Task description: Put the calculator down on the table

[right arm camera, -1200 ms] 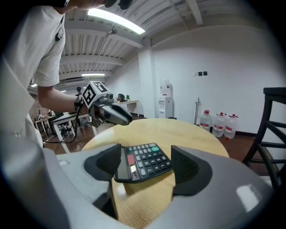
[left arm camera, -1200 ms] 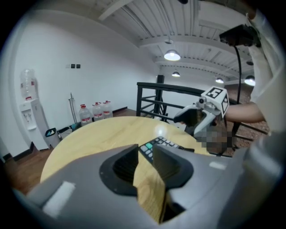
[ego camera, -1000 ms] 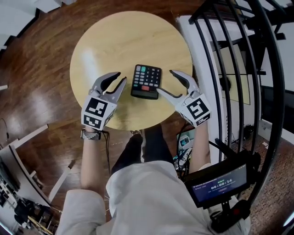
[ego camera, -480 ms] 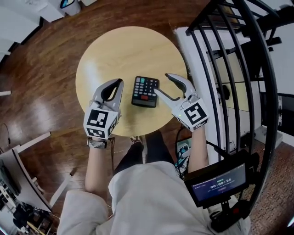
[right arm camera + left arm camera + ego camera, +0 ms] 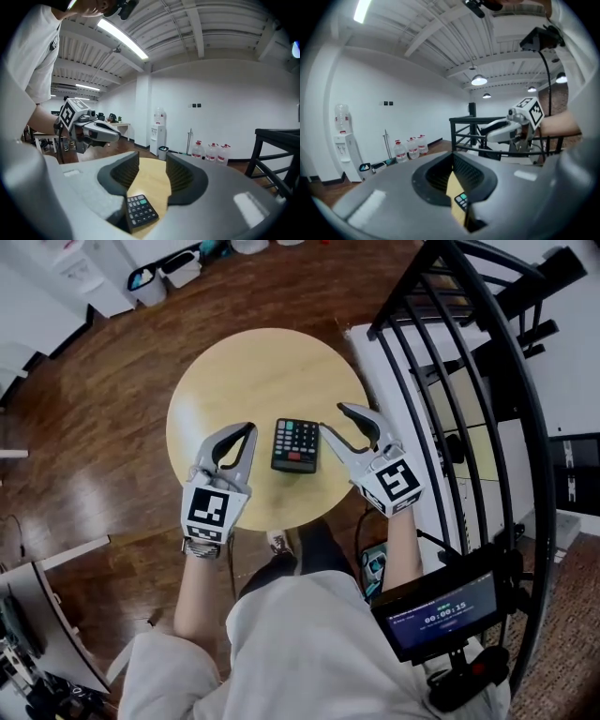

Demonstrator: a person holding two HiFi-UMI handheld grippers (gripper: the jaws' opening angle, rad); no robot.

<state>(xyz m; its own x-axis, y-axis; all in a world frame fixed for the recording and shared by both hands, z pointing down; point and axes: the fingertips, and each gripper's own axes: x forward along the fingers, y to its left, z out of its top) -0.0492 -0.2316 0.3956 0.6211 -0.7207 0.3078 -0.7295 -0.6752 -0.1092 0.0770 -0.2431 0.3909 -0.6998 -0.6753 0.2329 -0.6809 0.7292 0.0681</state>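
The black calculator [image 5: 296,444] lies flat on the round wooden table [image 5: 253,381], keys up, with neither gripper touching it. My left gripper [image 5: 250,427] hovers to its left with the jaws shut and nothing in them. In the left gripper view [image 5: 452,158] a sliver of calculator [image 5: 461,200] shows below the closed jaws. My right gripper [image 5: 334,418] hangs above the calculator's right side. Its jaws have just been closing but still stand apart with nothing between them. In the right gripper view [image 5: 152,157] the calculator [image 5: 140,212] rests on the tabletop [image 5: 152,180] below them.
A black metal railing [image 5: 469,381] on a white base stands close to the table's right. A small monitor [image 5: 436,615] hangs by my right hip. Dark wood floor surrounds the table. Water bottles [image 5: 211,152] and a dispenser [image 5: 159,124] stand by the far wall.
Both grippers have lifted away from the tabletop. The left jaws went from apart to shut, and the right jaws narrowed. The calculator stayed flat on the table.
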